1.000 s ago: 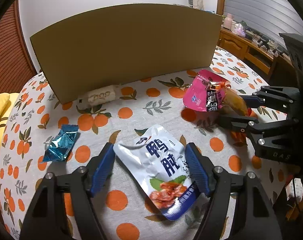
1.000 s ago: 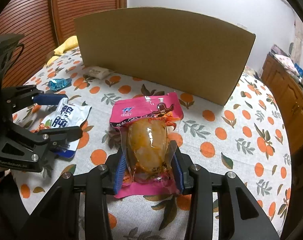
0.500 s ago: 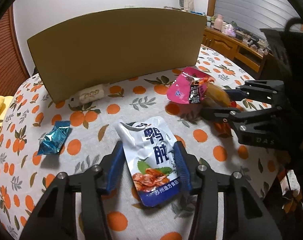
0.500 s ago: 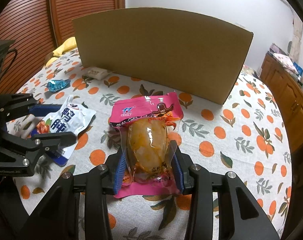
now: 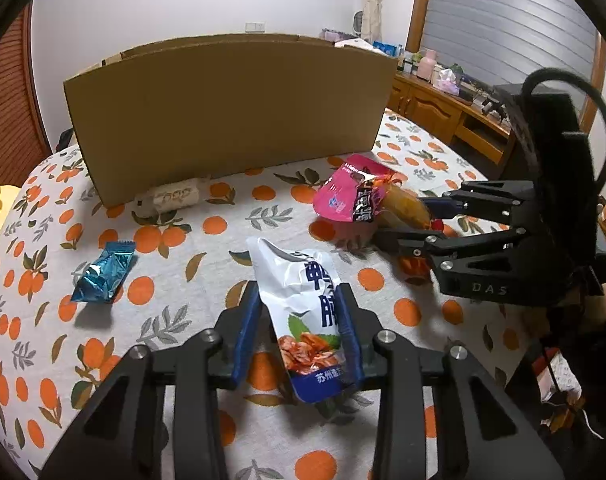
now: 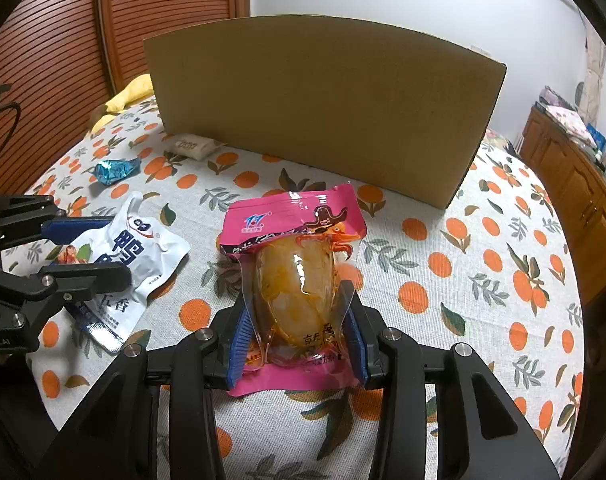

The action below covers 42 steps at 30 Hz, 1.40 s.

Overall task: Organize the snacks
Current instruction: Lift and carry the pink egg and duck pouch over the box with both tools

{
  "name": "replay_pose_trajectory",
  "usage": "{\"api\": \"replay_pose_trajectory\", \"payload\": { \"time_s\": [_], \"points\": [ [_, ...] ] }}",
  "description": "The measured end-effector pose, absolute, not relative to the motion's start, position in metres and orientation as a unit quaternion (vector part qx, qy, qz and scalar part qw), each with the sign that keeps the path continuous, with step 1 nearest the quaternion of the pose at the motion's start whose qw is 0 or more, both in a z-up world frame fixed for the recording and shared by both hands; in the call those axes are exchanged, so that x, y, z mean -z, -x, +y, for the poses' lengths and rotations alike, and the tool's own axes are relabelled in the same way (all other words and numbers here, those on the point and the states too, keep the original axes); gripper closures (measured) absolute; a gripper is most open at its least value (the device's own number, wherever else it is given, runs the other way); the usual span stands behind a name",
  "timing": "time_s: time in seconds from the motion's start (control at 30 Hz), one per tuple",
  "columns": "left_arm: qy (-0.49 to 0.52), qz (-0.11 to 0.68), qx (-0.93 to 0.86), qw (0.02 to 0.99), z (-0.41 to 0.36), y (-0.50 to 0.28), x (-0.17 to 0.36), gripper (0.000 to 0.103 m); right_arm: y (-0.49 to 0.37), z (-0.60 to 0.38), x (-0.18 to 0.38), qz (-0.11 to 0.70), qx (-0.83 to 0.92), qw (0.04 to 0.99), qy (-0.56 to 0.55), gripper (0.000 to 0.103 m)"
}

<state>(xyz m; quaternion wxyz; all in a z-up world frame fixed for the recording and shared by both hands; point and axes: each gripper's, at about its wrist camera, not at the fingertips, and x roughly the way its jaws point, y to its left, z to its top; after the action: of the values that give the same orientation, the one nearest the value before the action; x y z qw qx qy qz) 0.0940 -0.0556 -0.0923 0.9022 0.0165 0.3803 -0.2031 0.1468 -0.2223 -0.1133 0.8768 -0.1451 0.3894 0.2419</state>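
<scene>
My left gripper point(image 5: 301, 326) is shut on a white and blue snack pouch point(image 5: 303, 304) and holds it just above the tablecloth; the pouch also shows in the right wrist view point(image 6: 131, 256). My right gripper point(image 6: 297, 320) is shut on a pink packet with a clear window over a yellow-orange snack point(image 6: 295, 276); that packet shows in the left wrist view point(image 5: 363, 200), held by the right gripper point(image 5: 423, 220). A large cardboard box point(image 5: 231, 116) stands at the back of the table, also in the right wrist view point(image 6: 323, 100).
A blue foil candy point(image 5: 103, 272) lies at the left and a small white packet point(image 5: 171, 198) lies against the box front. The table has an orange-print cloth point(image 5: 183, 240). Wooden cabinets point(image 6: 575, 184) stand to the right, slatted doors point(image 6: 43, 60) to the left.
My left gripper has closed on the white pouch and lifted it off the cloth, crumpling it. My right gripper still holds the pink packet in the same place.
</scene>
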Motion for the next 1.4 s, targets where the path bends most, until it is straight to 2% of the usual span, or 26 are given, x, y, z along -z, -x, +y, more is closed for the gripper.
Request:
{"api": "replay_pose_trajectory", "payload": {
  "time_s": [0.97,1.4],
  "points": [
    [-0.008,0.336,0.188,0.923,-0.035,-0.105,0.057,0.068,-0.142,-0.238,0.101,0.367,-0.232,0.895,0.107,0.067],
    [-0.005,0.285,0.178,0.942,-0.016,-0.122,0.008,0.068,-0.134,-0.24,0.05,0.322,-0.235,0.911,0.106,0.066]
  ]
}}
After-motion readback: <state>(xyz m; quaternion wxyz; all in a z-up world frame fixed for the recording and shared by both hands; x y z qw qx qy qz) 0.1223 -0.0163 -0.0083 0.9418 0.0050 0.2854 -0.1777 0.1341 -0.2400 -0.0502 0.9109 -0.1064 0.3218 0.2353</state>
